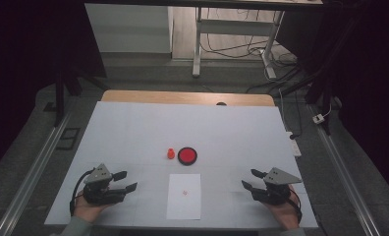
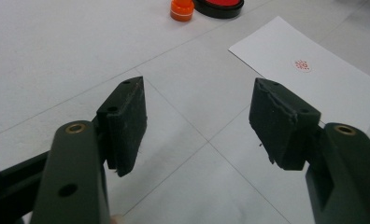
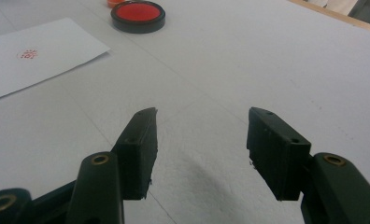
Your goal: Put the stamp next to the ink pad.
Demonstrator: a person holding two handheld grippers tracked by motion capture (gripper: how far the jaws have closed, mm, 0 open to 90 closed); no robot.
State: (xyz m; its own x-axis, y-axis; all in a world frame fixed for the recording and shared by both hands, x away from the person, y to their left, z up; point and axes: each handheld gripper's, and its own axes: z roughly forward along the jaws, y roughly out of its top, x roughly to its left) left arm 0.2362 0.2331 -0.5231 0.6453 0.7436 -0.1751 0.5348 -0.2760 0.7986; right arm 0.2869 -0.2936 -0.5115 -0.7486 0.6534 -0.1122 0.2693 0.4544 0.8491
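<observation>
Near the bottom edge of the high view, the left gripper [image 1: 124, 181] rests at lower left and the right gripper [image 1: 249, 179] at lower right, each held in a hand on the white table [image 1: 133, 128]. Both point inward toward the centre. The jaws of each are spread with nothing between them; only bare table surface shows in the gap in both gripper views.

Between the two grippers, at lower centre, lies a sheet of paper [image 1: 184, 196], flat on the table, bearing a small red stamp mark [image 1: 184, 192] near its middle.

Farther up, at frame centre, the round red ink pad [image 1: 187, 156] sits in a black rim. The small orange stamp [image 1: 170, 154] stands upright just beside it on its left.
</observation>
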